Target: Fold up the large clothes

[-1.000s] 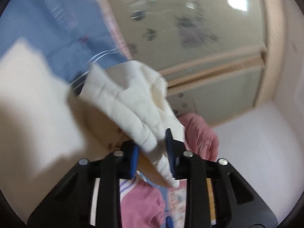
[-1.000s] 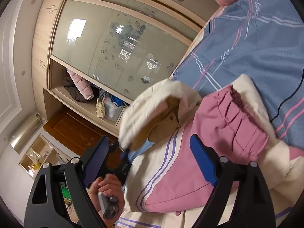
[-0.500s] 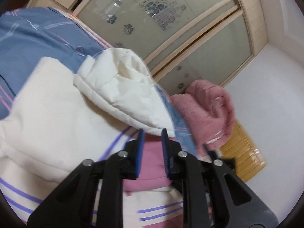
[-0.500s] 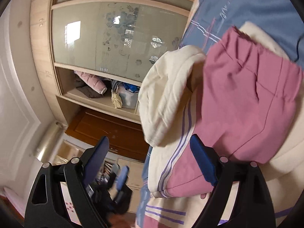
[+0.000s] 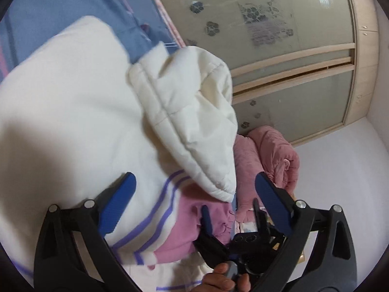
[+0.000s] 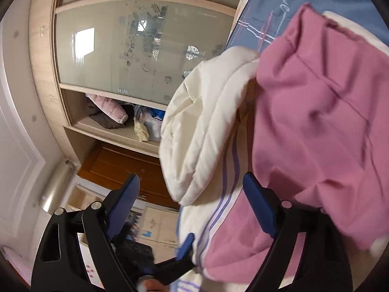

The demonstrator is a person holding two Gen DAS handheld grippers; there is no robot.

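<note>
Left tool (image 5: 194, 189) has just been opening; its jaws are spread, the cream hood (image 5: 189, 121) of the jacket (image 5: 60, 126) ahead, unpinched. Right tool (image 6: 192, 187) is spread too, jacket just beyond, on the bed (image 6: 272, 2).

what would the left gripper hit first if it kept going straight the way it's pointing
Most likely the tip of the cream quilted hood, hanging just ahead between the wide-open jaws of the left gripper, with the pink panel beneath; depth is hard to judge through the fisheye.
</note>
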